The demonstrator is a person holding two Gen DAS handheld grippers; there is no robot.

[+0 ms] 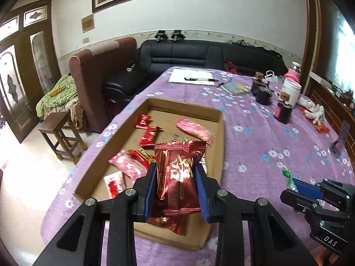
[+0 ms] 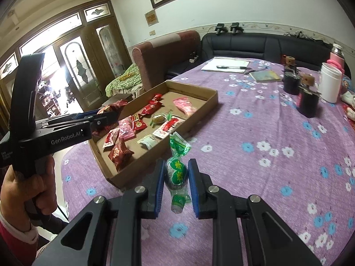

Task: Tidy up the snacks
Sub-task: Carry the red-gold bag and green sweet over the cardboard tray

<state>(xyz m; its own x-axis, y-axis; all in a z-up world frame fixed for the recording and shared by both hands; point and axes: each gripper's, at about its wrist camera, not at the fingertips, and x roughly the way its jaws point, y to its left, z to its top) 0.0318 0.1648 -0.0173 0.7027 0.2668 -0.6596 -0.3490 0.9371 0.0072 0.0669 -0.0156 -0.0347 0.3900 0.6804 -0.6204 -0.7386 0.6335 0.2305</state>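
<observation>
My left gripper is shut on a dark red snack packet and holds it above the near end of a shallow cardboard tray. In the right wrist view the left gripper shows over the tray's left side. The tray holds several red, pink and white snack packets. My right gripper is shut on a green-wrapped candy, held above the purple tablecloth just right of the tray's near corner. The right gripper also shows in the left wrist view.
The table has a purple flowered cloth. At the far end lie white papers with a pen and a booklet. Dark jars, a white cup and a pink flask stand at the right. Sofas and a stool stand beyond.
</observation>
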